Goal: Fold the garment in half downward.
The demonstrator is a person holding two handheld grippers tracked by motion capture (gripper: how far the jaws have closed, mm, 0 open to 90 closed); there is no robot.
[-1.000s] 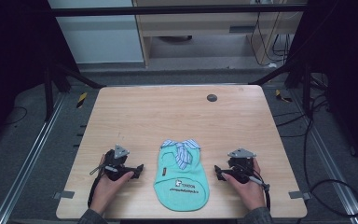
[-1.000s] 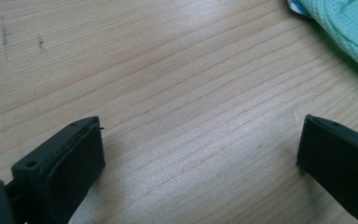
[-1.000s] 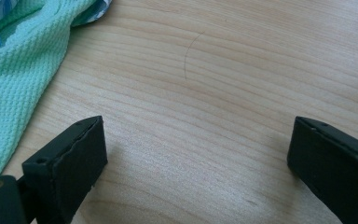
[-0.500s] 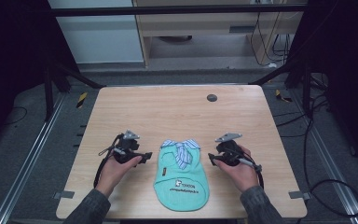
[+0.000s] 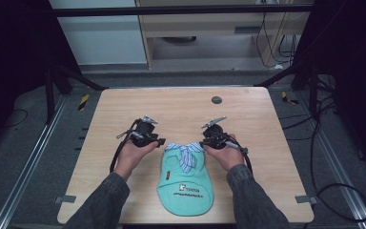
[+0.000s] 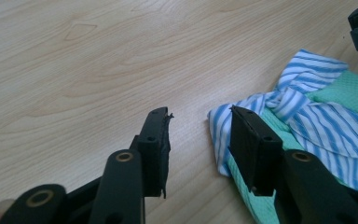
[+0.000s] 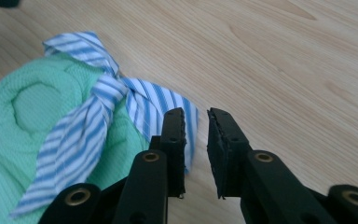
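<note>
between the left fingers: bare table; the left gripper stands open with a wide gap, its right finger just over the edge of the striped collar, nothing caught.
between the right fingers: a narrow gap, not closed, nothing held; the right gripper has its left finger against the collar's corner and its right finger over bare wood.
just beyond the fingers: the small green garment lies flat on the table between the two grippers, its collar end at their tips.
what has changed: a second ago both hands rested low beside the garment's middle; the left gripper and right gripper have since moved up the table and inward, and now flank the collar.
what that means: i judge the approach nearly done and the pinch on the two collar corners not yet made; the right side is closer to it than the left.
garment's pointing: collar end away from the person, rounded hem with the printed logo toward the person.
long axis: running from the person's edge toward the far edge, roughly square to the line between the grippers.
farther out: a small dark disc near the far edge, well apart.
</note>
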